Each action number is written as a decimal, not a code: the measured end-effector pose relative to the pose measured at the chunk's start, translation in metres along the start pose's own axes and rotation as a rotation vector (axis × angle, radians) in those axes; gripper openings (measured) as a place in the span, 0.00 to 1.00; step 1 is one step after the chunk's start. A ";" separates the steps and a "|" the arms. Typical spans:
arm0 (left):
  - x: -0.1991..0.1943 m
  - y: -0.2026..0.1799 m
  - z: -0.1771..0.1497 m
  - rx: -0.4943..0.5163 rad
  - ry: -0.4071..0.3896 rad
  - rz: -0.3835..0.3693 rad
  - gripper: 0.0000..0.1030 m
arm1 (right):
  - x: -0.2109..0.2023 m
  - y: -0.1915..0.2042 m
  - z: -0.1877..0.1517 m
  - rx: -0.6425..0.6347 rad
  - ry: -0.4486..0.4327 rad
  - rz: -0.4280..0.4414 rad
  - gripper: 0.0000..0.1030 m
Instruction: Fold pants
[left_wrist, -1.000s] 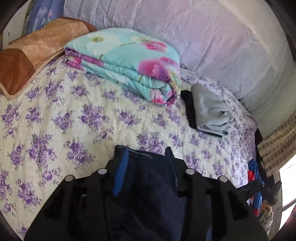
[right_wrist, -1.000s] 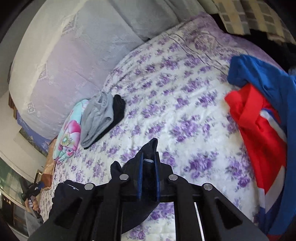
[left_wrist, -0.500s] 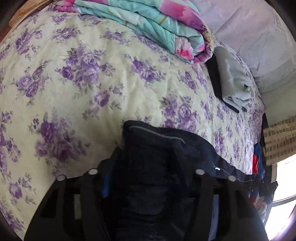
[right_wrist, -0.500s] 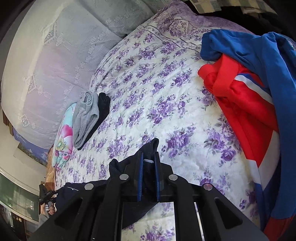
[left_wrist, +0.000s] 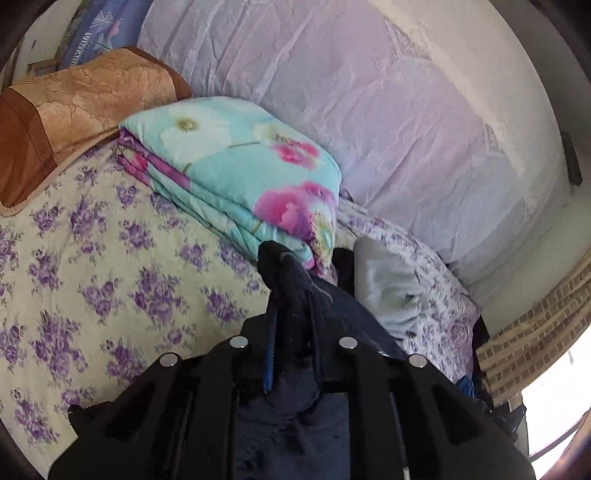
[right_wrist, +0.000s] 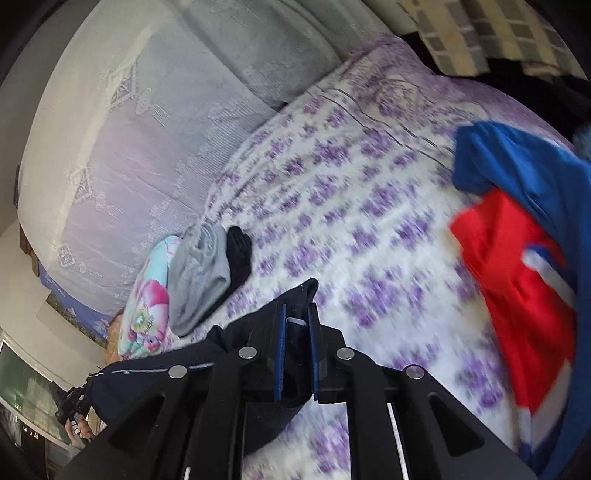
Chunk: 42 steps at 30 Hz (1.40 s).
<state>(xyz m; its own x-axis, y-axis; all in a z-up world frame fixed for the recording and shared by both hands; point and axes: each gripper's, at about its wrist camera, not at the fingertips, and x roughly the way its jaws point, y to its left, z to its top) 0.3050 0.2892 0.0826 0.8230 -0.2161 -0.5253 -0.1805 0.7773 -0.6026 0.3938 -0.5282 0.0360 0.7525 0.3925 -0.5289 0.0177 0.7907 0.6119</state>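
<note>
The dark navy pants (left_wrist: 332, 306) hang bunched between both grippers above a bed with a purple-flowered sheet (left_wrist: 110, 277). My left gripper (left_wrist: 291, 295) is shut on a thick fold of the pants, which sticks up past its fingertips and drapes down under the jaws. In the right wrist view my right gripper (right_wrist: 297, 314) is shut on another edge of the pants (right_wrist: 155, 373). From there the cloth runs left and down toward a hand (right_wrist: 79, 428) at the frame's lower left.
A folded turquoise flowered quilt (left_wrist: 229, 162) and a brown pillow (left_wrist: 74, 103) lie at the head of the bed. Folded grey (right_wrist: 199, 273) and black (right_wrist: 239, 254) garments sit beside the quilt. Red and blue clothes (right_wrist: 509, 266) are heaped at the right. A lilac cloth (left_wrist: 369, 110) covers the wall.
The left gripper's jaws went from wide apart over the pants to pinched on a fold, and it rose and tilted up. The right gripper kept its grip and shifted slightly.
</note>
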 end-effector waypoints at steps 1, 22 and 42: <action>0.006 0.003 0.007 -0.007 0.003 0.015 0.13 | 0.010 0.004 0.008 -0.008 0.001 -0.003 0.11; 0.008 0.065 -0.054 -0.116 0.043 0.181 0.64 | 0.134 0.034 0.002 -0.072 0.218 -0.095 0.19; -0.088 0.126 -0.188 -0.177 0.067 0.139 0.78 | 0.163 0.078 -0.067 -0.190 0.232 -0.396 0.04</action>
<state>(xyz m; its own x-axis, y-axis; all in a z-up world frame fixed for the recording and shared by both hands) 0.1087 0.2949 -0.0604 0.7473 -0.1574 -0.6456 -0.3862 0.6878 -0.6147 0.4739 -0.3711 -0.0424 0.5452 0.1220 -0.8294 0.1357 0.9635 0.2309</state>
